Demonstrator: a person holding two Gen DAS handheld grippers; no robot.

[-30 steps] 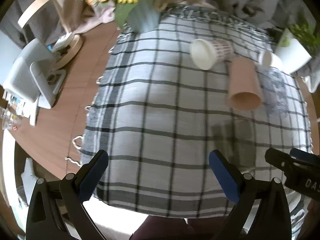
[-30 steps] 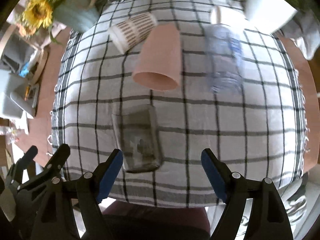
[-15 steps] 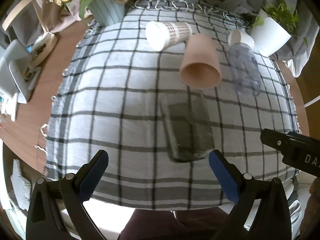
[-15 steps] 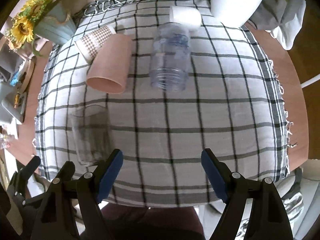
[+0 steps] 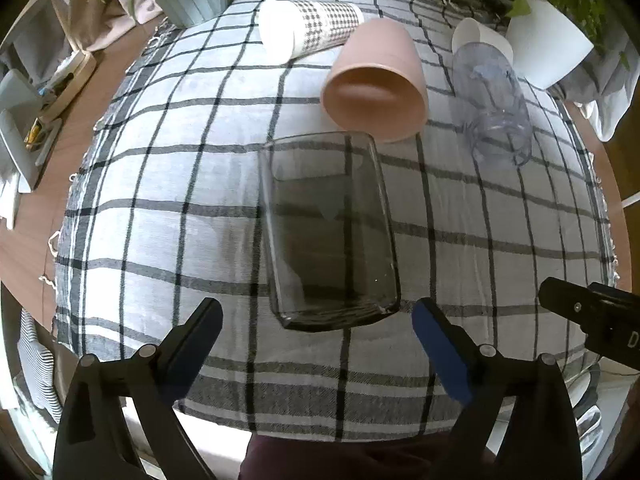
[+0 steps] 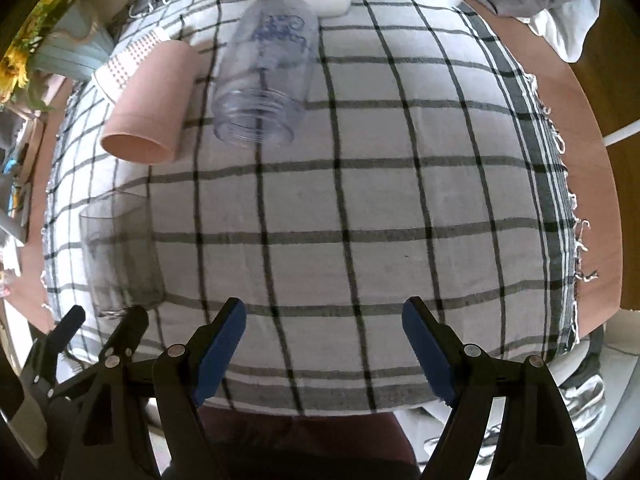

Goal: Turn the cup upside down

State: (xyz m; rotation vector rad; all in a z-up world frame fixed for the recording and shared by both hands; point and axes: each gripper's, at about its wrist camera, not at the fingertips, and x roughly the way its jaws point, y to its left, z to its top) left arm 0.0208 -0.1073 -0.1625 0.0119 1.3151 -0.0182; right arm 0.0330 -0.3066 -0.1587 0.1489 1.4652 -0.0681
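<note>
Closer now, the left gripper (image 5: 316,336), wide open and empty, frames the smoky square glass cup (image 5: 328,228) lying sideways on the checked cloth (image 5: 160,200); straddle its base squarely before closing. The right gripper (image 6: 324,336) hangs open, empty.

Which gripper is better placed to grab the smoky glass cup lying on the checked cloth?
Left. The left gripper is open and lined up with the smoky glass cup; the right gripper faces bare cloth.

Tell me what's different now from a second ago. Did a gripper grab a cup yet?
Not yet. The left gripper has swung right and moved in, so the smoky glass now lies just ahead of its open jaws. The right gripper has swung right too, away from the glass, jaws open and empty. The pink cup, checked cup and clear jar lie on their sides as before.
</note>
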